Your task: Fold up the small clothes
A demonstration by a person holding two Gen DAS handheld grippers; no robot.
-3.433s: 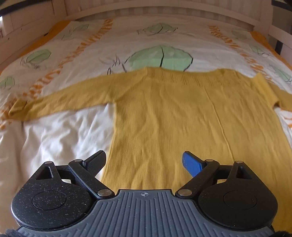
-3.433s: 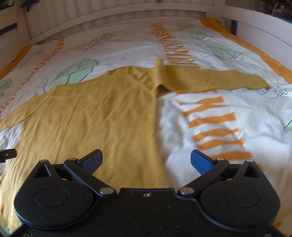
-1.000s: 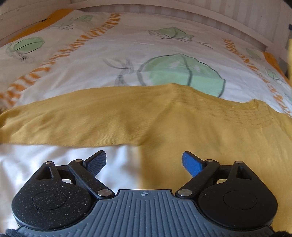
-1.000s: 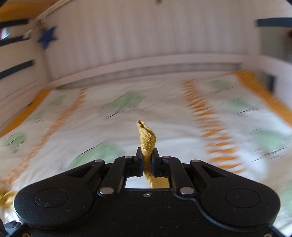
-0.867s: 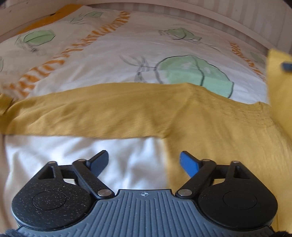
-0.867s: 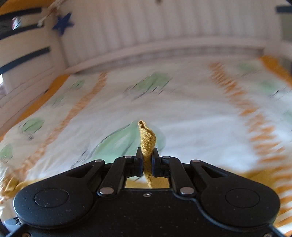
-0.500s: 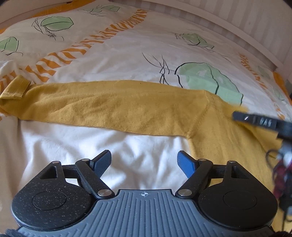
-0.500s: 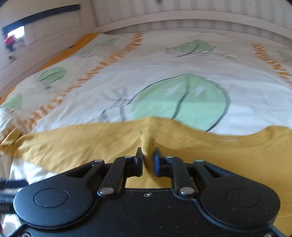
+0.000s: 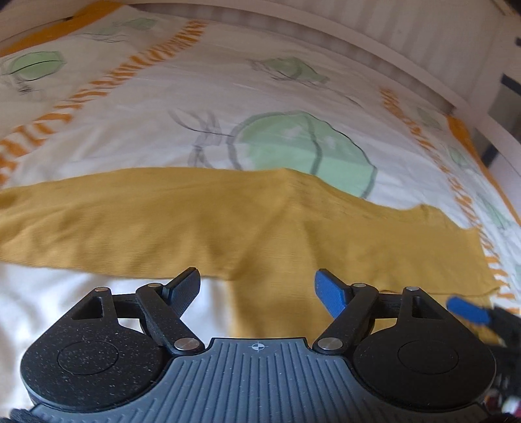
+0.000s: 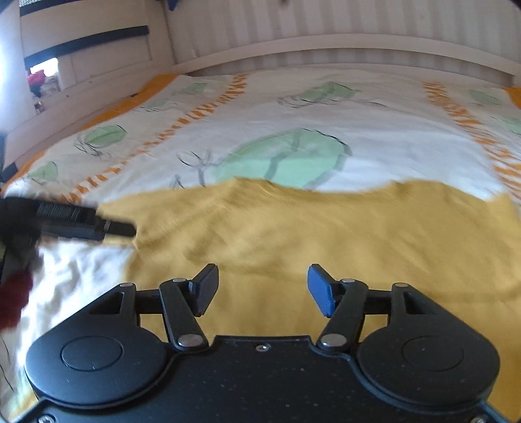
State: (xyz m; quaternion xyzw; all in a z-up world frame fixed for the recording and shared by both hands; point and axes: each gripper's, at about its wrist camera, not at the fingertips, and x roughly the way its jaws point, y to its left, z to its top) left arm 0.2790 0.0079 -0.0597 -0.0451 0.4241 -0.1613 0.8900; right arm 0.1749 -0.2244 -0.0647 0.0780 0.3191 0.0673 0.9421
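A mustard-yellow knitted sweater lies flat on the bed. Its left sleeve stretches out to the left. My left gripper is open just above the spot where that sleeve meets the body, with nothing between its fingers. My right gripper hovers low over the sweater's body, and its jaws are opening with no cloth between the pads. One blue finger of the right gripper shows at the right edge of the left wrist view. The left gripper's black finger reaches in from the left of the right wrist view.
A white duvet with green leaf prints and orange stripes covers the bed. A white slatted bed frame closes off the far side. A dark red sleeve shows at the left edge.
The right gripper came down with a yellow sleeve end pinched in it, let it go on the sweater and spread its jaws. The left gripper shifted sideways along the sleeve and stayed open.
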